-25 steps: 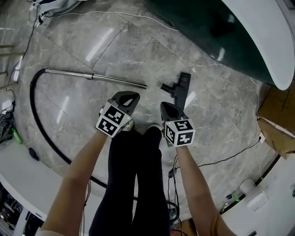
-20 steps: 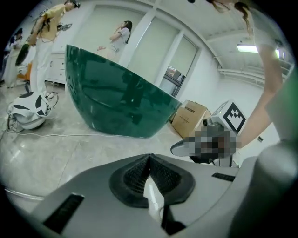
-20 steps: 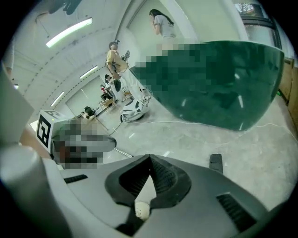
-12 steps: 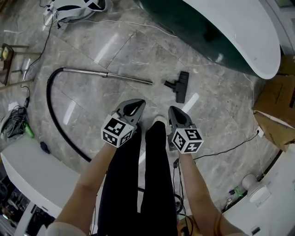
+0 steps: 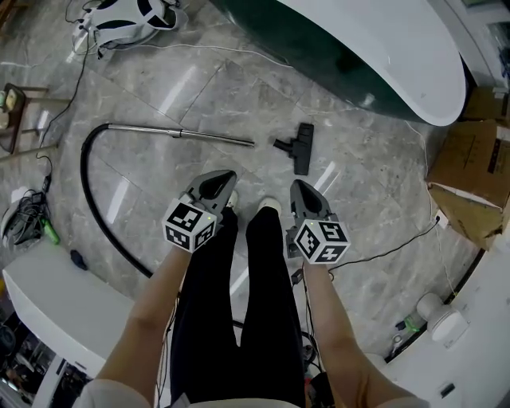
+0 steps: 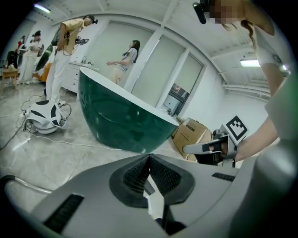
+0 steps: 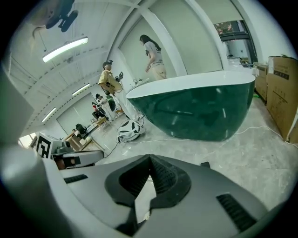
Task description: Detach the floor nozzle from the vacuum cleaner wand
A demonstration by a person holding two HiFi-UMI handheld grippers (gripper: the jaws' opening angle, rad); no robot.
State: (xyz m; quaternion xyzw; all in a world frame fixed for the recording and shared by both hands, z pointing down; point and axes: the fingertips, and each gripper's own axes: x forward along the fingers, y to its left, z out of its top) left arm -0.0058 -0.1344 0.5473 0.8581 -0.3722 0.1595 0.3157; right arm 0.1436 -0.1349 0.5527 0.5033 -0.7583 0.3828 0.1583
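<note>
The black floor nozzle (image 5: 299, 147) lies on the marble floor, apart from the tip of the metal wand (image 5: 182, 134), with a bare gap of floor between them. A black hose (image 5: 94, 199) curves off the wand's far end. My left gripper (image 5: 222, 182) and right gripper (image 5: 301, 191) are held up in front of the person's legs, well above the floor, both shut and empty. In the left gripper view the jaws (image 6: 149, 158) meet tip to tip. The right gripper view shows its jaws (image 7: 150, 160) closed the same way.
A large green and white tub (image 5: 374, 56) fills the top right. The white vacuum body (image 5: 127, 17) sits at the top left. Cardboard boxes (image 5: 470, 167) stand at the right, and cables (image 5: 398, 251) run over the floor. People stand in the background (image 6: 123, 60).
Both grippers have risen away from the floor and toward the camera. The nozzle and wand look smaller and farther off, and they lie as they did.
</note>
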